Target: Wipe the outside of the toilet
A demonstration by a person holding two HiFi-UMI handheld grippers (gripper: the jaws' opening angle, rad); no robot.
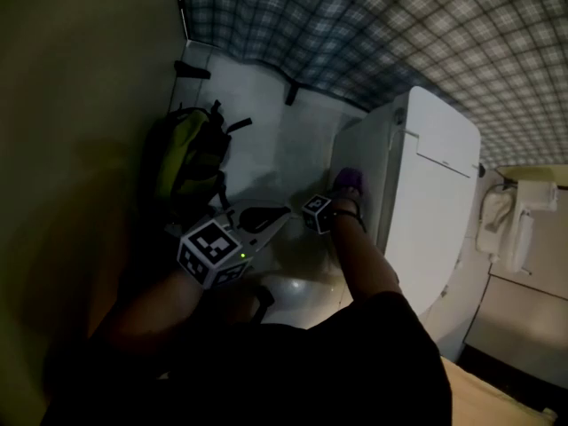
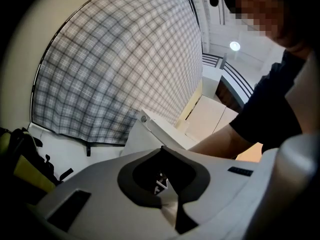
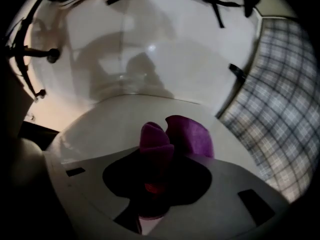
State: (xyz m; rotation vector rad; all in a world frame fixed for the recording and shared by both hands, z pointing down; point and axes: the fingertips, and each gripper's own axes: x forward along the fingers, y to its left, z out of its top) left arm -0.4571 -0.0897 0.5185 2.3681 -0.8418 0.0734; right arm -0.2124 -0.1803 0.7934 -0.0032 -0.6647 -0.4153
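Dim stall, plaid wall point(image 1: 399, 25) behind. A backpack point(image 1: 186, 158) sits at left. The left tool point(image 1: 277, 215) hangs idle, jaws together and empty. The right tool point(image 1: 344, 193) is clamped on a purple cloth point(image 1: 348, 181) touching the toilet point(image 1: 426, 193) side. Best keep the cloth flat and overlap the strokes.

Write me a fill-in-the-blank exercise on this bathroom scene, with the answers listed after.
1. The right tongs are shut on a ___ cloth.
2. That cloth is held against the side of the white ___.
3. The left tongs are shut and hold ___.
4. A yellow-green ___ sits on the floor by the wall.
Missing words: purple; toilet; nothing; backpack.
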